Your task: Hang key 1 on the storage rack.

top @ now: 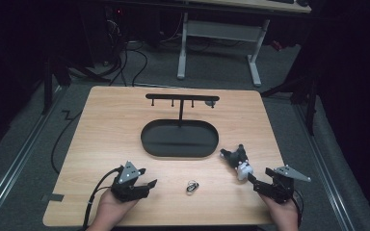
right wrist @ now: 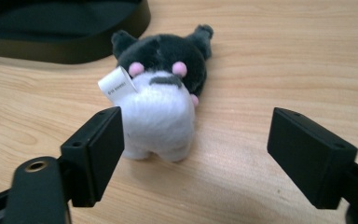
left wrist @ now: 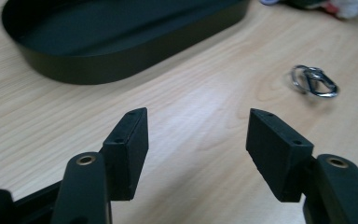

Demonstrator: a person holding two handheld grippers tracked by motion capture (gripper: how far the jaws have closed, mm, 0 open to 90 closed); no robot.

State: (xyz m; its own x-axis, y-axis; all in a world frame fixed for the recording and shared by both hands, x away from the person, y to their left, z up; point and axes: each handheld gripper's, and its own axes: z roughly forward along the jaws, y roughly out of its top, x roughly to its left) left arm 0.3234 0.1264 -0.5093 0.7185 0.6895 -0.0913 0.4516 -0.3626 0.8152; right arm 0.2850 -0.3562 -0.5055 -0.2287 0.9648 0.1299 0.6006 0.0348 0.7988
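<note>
- Two claws, both released: my right claw [right wrist: 193,156] stands wide with the plush [right wrist: 161,100] just ahead of it on the table [top: 106,125], nearer my left-hand pad and not yet between the pads; my left claw [left wrist: 196,149] gapes over bare wood.
- Closing from here, I judge the pads could meet on air or nip only the white rump, and the soft toy might squash and slip out.
- The near pad may nudge the plush away as I advance, since it lies off-centre.
- The paper tag [right wrist: 117,84] could snag instead of the body.
- My right gripper view gives the plush's offset and tag; the high view gives the stand [top: 180,98] over the tray [top: 178,150] beyond.
- My left gripper view shows the key ring [left wrist: 314,81] ahead and to its right, as two linked loops.
</note>
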